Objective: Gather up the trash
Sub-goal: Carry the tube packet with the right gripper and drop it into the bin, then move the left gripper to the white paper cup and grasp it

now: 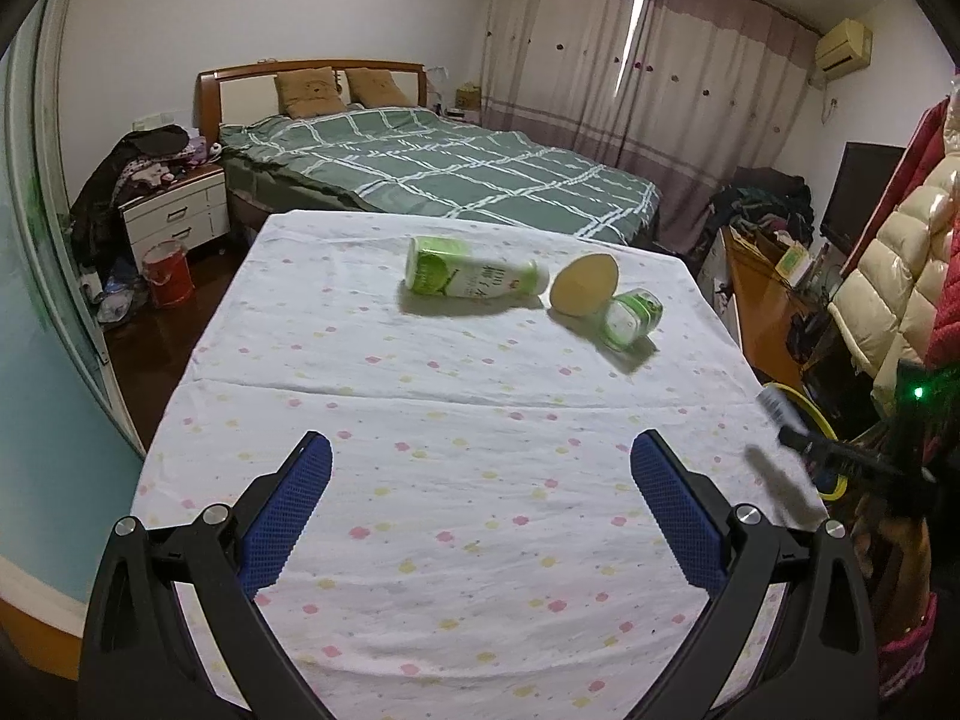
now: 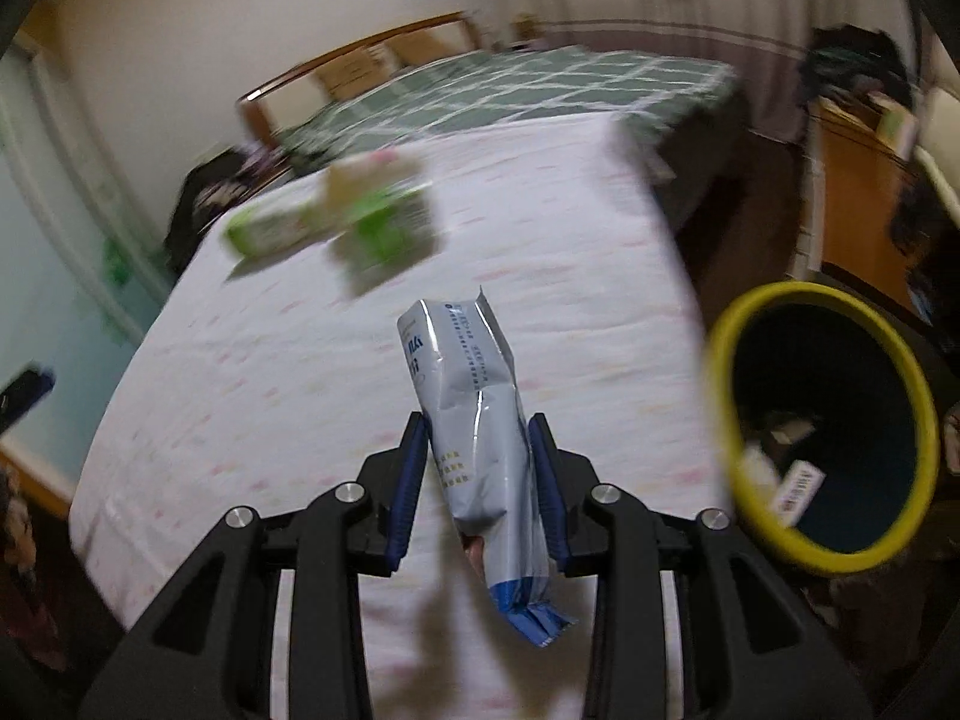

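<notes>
While left gripper (image 1: 480,480) jaws gape, right gripper (image 2: 480,456) jaws pinch the wrapper (image 2: 474,420), lengthwise forward.

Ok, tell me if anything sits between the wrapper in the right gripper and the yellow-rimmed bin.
Nothing visible does. The right gripper is shut on the silver wrapper, held above the table near its right edge. The bin stands just beyond that edge, its mouth open and facing the camera, with only open space between.

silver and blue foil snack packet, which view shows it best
Right wrist view: the silver and blue foil snack packet fills the centre, clamped in the right hand-held gripper. The left wrist view shows only a blurred sliver at its right edge.
</notes>
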Available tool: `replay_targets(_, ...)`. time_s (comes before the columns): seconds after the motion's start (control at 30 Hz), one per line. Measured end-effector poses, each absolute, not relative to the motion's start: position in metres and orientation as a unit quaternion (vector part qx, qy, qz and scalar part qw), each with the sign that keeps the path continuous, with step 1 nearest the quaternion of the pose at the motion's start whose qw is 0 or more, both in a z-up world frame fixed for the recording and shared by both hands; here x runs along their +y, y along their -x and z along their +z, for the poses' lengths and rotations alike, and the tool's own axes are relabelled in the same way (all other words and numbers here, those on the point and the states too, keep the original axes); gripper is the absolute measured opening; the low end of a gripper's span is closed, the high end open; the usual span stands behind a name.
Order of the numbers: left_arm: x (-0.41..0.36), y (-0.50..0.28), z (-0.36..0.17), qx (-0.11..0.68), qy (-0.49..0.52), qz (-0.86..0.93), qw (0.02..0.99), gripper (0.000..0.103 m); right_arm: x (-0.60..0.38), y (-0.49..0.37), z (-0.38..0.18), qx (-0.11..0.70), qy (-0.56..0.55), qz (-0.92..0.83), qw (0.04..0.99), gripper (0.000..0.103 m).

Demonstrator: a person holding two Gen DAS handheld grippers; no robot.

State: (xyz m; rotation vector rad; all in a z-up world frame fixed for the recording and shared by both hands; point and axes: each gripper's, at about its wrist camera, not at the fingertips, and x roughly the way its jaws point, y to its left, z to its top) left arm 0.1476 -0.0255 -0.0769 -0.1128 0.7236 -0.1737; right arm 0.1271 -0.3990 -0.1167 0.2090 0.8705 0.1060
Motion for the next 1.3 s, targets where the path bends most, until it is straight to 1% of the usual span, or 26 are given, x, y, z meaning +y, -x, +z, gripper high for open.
replay_targets(0.27,-0.046,-0.158,-0.086,0.365,0.044,-0.097,0.925,0.098,-0.498,-0.134,-0.13,0.413,-0.158,-0.075,0.894,0.034)
replay_targets(0.47,-0.058,-0.164,-0.091,0.372,0.037,-0.106,0.921,0.098,-0.541,-0.14,-0.147,0.42,-0.167,-0.133,0.882,0.035)
replay_targets(0.6,-0.067,-0.166,-0.092,0.374,0.031,-0.113,0.92,0.098,-0.553,-0.139,-0.151,0.42,-0.169,-0.155,0.878,0.037)
replay_targets(0.63,-0.07,-0.167,-0.092,0.374,0.029,-0.116,0.92,0.098,-0.555,-0.138,-0.151,0.419,-0.17,-0.158,0.878,0.038)
replay_targets(0.7,-0.073,-0.168,-0.092,0.373,0.026,-0.119,0.92,0.098,-0.558,-0.137,-0.152,0.416,-0.173,-0.161,0.878,0.047)
replay_targets(0.77,-0.076,-0.169,-0.091,0.374,0.022,-0.123,0.919,0.098,-0.559,-0.134,-0.151,0.411,-0.171,-0.166,0.88,0.065)
replay_targets(1.0,-0.094,-0.184,-0.093,0.373,0.008,-0.148,0.916,0.098,-0.546,-0.122,-0.143,0.403,-0.151,-0.162,0.888,0.066)
replay_targets(1.3,-0.123,-0.236,-0.109,0.389,-0.005,-0.191,0.901,0.098,-0.528,-0.11,-0.137,0.396,-0.135,-0.146,0.896,0.068)
